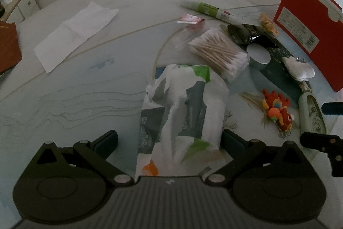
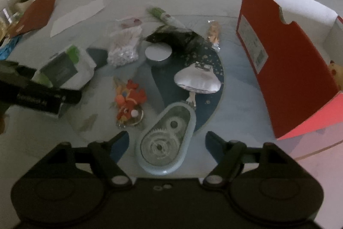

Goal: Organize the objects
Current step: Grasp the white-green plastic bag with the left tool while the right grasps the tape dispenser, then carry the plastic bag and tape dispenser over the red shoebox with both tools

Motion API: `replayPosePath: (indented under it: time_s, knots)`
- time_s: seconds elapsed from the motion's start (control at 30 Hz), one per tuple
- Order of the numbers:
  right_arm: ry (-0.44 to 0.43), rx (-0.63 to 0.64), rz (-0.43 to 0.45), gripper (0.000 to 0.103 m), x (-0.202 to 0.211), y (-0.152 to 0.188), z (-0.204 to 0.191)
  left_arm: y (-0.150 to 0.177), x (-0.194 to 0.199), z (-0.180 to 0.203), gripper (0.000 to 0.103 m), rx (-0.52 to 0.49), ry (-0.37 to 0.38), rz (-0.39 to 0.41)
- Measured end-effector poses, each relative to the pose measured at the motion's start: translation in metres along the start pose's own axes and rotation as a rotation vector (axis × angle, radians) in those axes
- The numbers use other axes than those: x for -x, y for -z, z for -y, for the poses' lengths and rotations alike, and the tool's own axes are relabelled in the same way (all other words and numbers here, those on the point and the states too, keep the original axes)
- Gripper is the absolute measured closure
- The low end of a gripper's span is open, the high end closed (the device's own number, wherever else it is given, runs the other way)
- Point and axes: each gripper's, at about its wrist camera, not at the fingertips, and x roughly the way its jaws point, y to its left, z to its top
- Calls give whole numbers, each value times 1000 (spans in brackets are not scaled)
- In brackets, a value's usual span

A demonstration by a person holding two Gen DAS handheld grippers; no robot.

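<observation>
Two pairs of tongs, both over a round pale tabletop (image 1: 90,83) full of small things. Left tongs (image 1: 169,141) wide open around a crinkly white, green and grey tissue pack (image 1: 184,108) — right finger touching the pack or almost, left finger well apart, so nothing gripped yet. Right tongs (image 2: 167,143) open too, one finger on each side of a pale blue oval correction-tape case with see-through gears (image 2: 166,138), gaps on both sides, not held.

Could go wrong: soft pack squashed or sliding sideways if only one finger pushes it. Smooth tape case could spin or pop out if pinched off its middle. Orange and red plush keyring toy (image 2: 129,100) just beside the tape case — easy to bump. Clear bag of wooden cotton swabs (image 1: 218,49) near the far end of the pack, easy to knock as well.

Room to move: big red cardboard box (image 2: 285,78), open on top, on the right, near the tape case — probably the place for things. Plenty of bare tabletop on the left, near the white paper sheet (image 1: 75,33).
</observation>
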Motion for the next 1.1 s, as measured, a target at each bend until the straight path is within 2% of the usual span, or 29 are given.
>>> replayPosePath:
  time_s: [0.07, 0.17, 0.23, 0.3, 0.4, 0.5, 0.73, 1.1]
  knots:
    - [22, -1, -3, 26, -3, 0, -2, 1, 1, -1, 3, 5, -2, 4]
    - [39, 10, 0, 30, -2, 1, -4, 1, 4, 0, 15, 2, 2, 17]
    - [45, 15, -1, 36, -1, 2, -4, 1, 7, 1, 33, -4, 4, 31]
    - [49, 15, -4, 46, 1, 1, -4, 1, 10, 2, 40, -3, 2, 37]
    - [39, -13, -11, 46, 4, 0, 2, 2, 13, 5, 53, -11, -15, 46]
    - [20, -46, -10, 47, 8, 1, 10, 2, 16, 5, 59, -3, -3, 42]
    - [-25, -78, 40, 47, 42, 2, 26, 8, 33, 11, 60, 63, 48, 29]
    - [-84, -66, 138, 47, 98, -16, 59, -11, 84, 61, 60, 59, 139, 72]
